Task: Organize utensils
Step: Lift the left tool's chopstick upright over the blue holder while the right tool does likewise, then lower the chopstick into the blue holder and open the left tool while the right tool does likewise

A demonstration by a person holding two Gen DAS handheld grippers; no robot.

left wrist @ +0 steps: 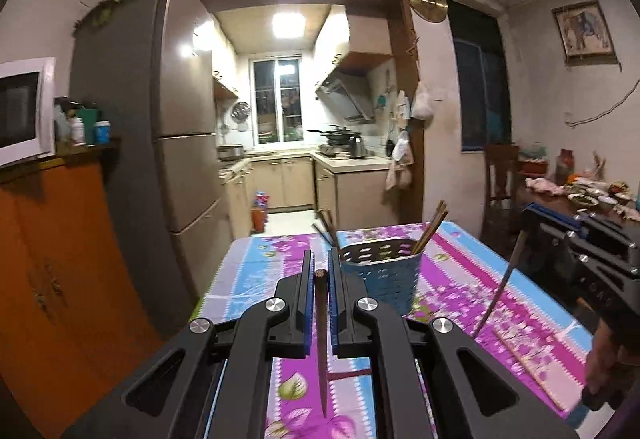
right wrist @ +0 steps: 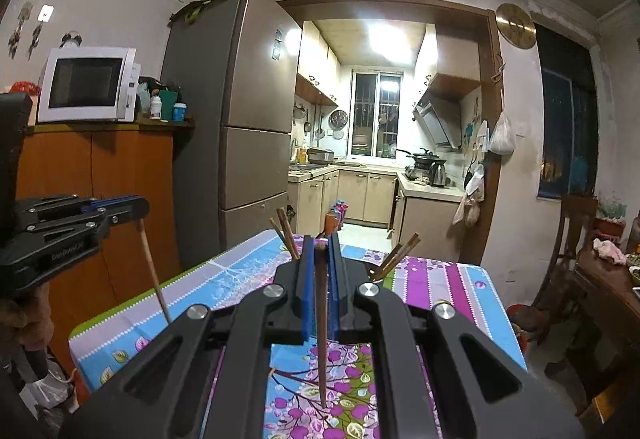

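In the left wrist view, we see our left gripper point(left wrist: 319, 271) low in the middle of the frame, pinching a dark chopstick point(left wrist: 322, 339) that points down at the flowery tablecloth point(left wrist: 256, 279), and just right of it stands the blue basket point(left wrist: 382, 273) with more chopsticks point(left wrist: 430, 227) poking up. Far right, our right gripper point(left wrist: 534, 217) pinches a second chopstick point(left wrist: 500, 287) (its tip hangs above the cloth). In the right wrist view that stick point(right wrist: 322, 327) sits squeezed between the blue pads point(right wrist: 306, 279) at bottom middle.
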